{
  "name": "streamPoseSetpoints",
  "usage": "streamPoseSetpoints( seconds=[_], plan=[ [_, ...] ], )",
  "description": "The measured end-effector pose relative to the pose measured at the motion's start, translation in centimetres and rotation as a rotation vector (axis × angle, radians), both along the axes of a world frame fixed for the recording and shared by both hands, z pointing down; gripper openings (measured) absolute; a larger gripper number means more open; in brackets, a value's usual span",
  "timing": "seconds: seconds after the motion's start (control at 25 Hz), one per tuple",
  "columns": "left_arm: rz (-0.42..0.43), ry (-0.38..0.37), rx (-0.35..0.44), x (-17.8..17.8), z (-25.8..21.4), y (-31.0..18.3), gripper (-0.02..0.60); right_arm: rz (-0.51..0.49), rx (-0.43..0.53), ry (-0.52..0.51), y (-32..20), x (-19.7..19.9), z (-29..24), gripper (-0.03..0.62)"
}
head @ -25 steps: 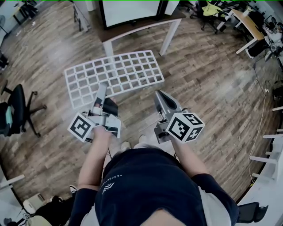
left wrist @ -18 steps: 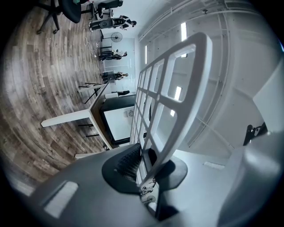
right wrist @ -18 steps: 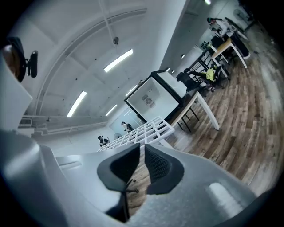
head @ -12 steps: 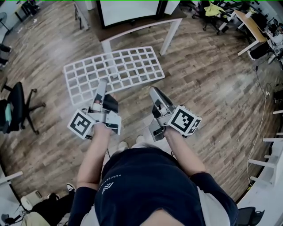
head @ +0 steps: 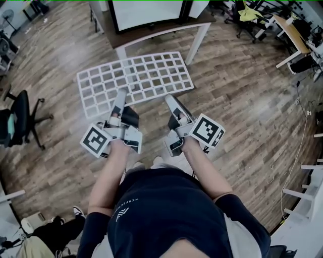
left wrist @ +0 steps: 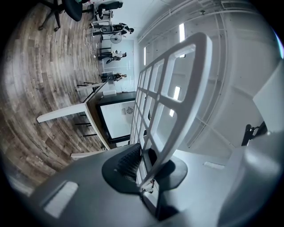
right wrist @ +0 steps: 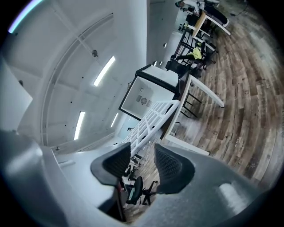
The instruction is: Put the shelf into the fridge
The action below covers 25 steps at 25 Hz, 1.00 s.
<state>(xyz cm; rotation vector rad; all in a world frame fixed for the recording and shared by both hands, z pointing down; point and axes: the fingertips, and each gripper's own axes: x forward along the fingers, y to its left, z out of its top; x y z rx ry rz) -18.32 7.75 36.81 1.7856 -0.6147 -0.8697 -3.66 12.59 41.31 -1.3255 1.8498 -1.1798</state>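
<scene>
— What does the shelf (head: 136,80) look like?

— It is a flat white rectangle, an open lattice of square holes inside a thicker rim with rounded corners. The bars are plain and evenly spaced, and the wood-plank floor (head: 242,111) shows through every opening.

— Where is it?

— In the air in front of the person, lying about level. Its long sides run left to right and its right end is swung a little farther away. It hangs between the person and a white-legged table (head: 199,38) on the far side. A dark-framed, white-fronted box (head: 146,12) stands under that table.

— Who has hold of it?

— Only the left tool (head: 120,95). Its jaws are nearly together and clamped on the shelf's near rim, somewhat left of the middle. In the left gripper view the rim runs straight down between them, and the rest of the lattice stretches away beyond.

— And the right tool (head: 170,99)?

— Its jaws have just been opening and now stand wide apart, with nothing pinched between them. Its tip points at the near rim further to the right and sits close to it. In the right gripper view the shelf lies beyond the gap rather than in it.

— Anything else nearby?

— A black office chair (head: 20,118) stands on the floor at the far left.
</scene>
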Motion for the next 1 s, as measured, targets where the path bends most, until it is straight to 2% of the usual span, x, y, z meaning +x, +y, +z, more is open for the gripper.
streamPoseSetpoints(
  seconds=[0.44,0.56,1.0],
  plan=[
    [0.023,0.007,-0.017,1.8,0.9,1.0,0.040,0.021,0.006,-0.035,-1.6,1.4,0.1,0.170],
    [0.026,0.014,-0.029,1.9,1.2,0.6,0.039,0.034,0.007,-0.030,-2.0,1.7,0.0,0.151],
    [0.044,0.050,-0.061,3.3,2.5,-4.4,0.038,0.073,0.019,0.041,-6.3,3.3,0.1,0.123]
  ],
)
